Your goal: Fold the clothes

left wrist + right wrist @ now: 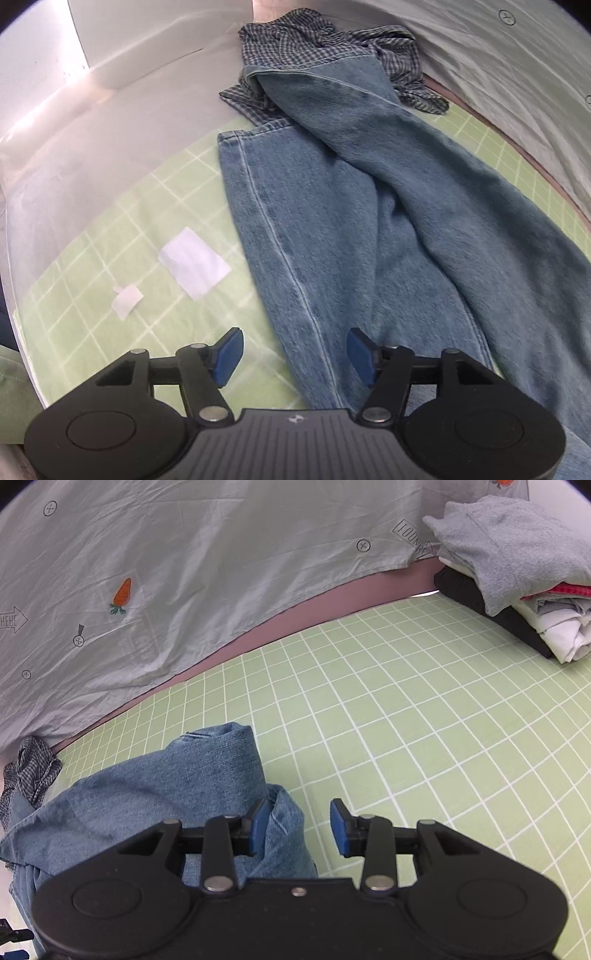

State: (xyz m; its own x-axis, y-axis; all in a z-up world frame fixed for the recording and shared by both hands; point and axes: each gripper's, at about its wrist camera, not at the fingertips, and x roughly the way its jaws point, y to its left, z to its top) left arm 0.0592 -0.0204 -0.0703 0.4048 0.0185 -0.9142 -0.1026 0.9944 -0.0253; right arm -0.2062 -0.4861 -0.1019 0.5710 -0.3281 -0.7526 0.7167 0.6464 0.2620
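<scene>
Blue jeans point(354, 229) lie spread on the green checked mat point(122, 236), legs running away from me toward a crumpled checked shirt point(325, 48). My left gripper point(295, 356) is open, just above the jeans' near edge, its jaws apart with the side seam between them. In the right wrist view the jeans point(177, 775) are bunched and folded over. My right gripper point(299, 825) is open, its left pad point(258, 823) against a denim fold, its right pad point(340, 827) over bare mat. Neither gripper holds anything.
A stack of folded clothes point(517, 568) sits at the mat's far right corner. A grey printed sheet point(184, 572) borders the mat's far side. Two white paper pieces point(194, 262) lie on the mat left of the jeans. The checked shirt also shows in the right wrist view point(33, 771).
</scene>
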